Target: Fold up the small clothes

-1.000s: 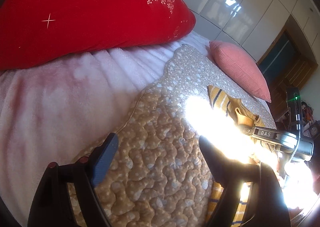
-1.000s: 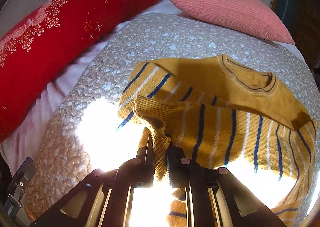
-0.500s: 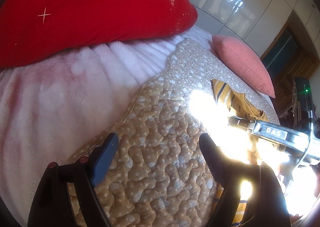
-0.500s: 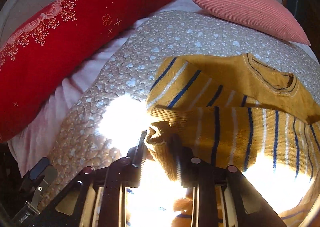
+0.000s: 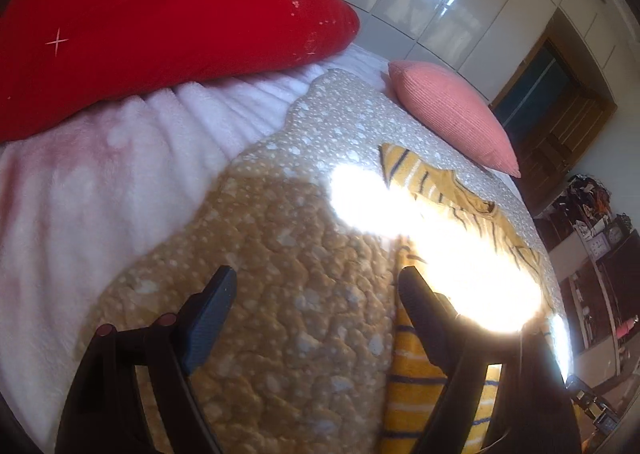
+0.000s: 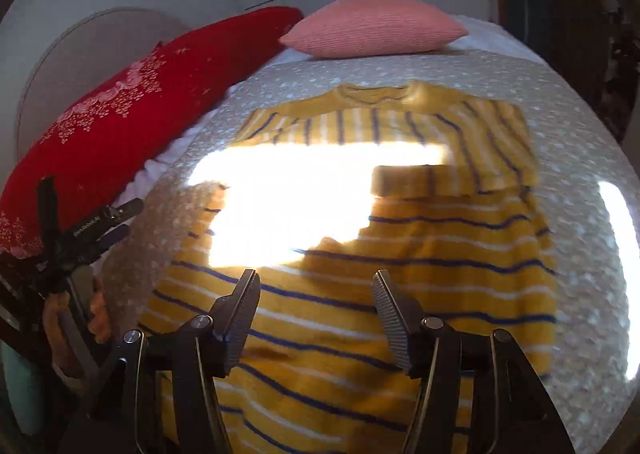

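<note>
Quilted bed cover (image 6: 580, 102) is serving as my landmark; it is lying across the bed, with the red bolster (image 6: 132, 122) off its left edge and the pink cushion (image 6: 372, 26) at its far end.

Yellow striped sweater (image 6: 360, 294) is lying flat in the middle of the cover, neck toward the cushion, both sleeves already folded in across the chest. A hard sun patch is washing out its left part.

I am judging the knit as soft, light and limp, slightly stretchy: it will drape and sag, not slide. Best holds appear to be the ribbed hem corners at the near end of the cover, pinching both layers.

My right gripper (image 6: 316, 318) is hanging over the sweater's lower body; its jaws have just been opening and are standing apart with nothing between them.

My left gripper (image 5: 316, 314) is hovering over bare cover beside the sweater's left edge, jaws wide, empty.
</note>
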The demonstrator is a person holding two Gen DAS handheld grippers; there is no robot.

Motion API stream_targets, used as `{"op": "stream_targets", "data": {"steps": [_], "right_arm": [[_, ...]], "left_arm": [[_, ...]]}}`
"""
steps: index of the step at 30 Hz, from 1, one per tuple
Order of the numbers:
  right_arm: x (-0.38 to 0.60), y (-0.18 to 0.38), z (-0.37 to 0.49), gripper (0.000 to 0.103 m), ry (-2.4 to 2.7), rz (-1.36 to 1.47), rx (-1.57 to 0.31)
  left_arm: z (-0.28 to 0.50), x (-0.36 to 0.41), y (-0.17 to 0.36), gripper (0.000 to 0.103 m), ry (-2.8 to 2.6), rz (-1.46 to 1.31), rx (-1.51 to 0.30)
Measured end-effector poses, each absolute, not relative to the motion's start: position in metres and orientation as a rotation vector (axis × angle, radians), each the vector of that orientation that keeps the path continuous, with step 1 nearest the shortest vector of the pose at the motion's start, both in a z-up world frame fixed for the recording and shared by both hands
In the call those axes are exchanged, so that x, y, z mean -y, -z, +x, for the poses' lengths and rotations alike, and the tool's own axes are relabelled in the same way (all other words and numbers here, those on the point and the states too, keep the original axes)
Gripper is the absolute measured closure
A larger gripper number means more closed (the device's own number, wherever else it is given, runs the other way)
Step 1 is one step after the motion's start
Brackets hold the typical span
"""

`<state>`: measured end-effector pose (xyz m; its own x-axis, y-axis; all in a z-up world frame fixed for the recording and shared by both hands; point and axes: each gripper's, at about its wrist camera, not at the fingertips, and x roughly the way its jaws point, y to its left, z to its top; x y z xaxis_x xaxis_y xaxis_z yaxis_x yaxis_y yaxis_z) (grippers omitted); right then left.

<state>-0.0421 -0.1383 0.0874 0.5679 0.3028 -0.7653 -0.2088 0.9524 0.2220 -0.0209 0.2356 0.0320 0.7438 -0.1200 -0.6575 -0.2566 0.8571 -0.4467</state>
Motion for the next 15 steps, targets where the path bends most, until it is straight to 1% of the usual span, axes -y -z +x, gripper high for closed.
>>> {"op": "stream_targets", "data": {"steps": [2,4,7,12,15], "right_arm": [[0.184,-0.084,-0.059,0.037,-0.221,0.203,-0.933],[0.223,-0.075,-0.077,0.037,-0.161,0.292,-0.948],[0.256,-0.06,-0.1,0.037,-0.149,0.375,-0.962],[0.26,-0.037,-0.124,0.038,-0.249,0.472,-0.931],[0.244,-0.023,-0.121,0.038,-0.285,0.484,-0.935]], "left_arm": [[-0.026,-0.224,-0.032,0.021,-0.03,-0.581,-0.745],[-0.031,-0.211,-0.03,0.021,0.025,-0.622,-0.79],[-0.056,-0.196,-0.024,0.021,0.139,-0.705,-0.857],[-0.089,-0.174,-0.02,0.021,0.119,-0.603,-0.94],[-0.096,-0.162,-0.022,0.02,0.096,-0.531,-0.947]]}}
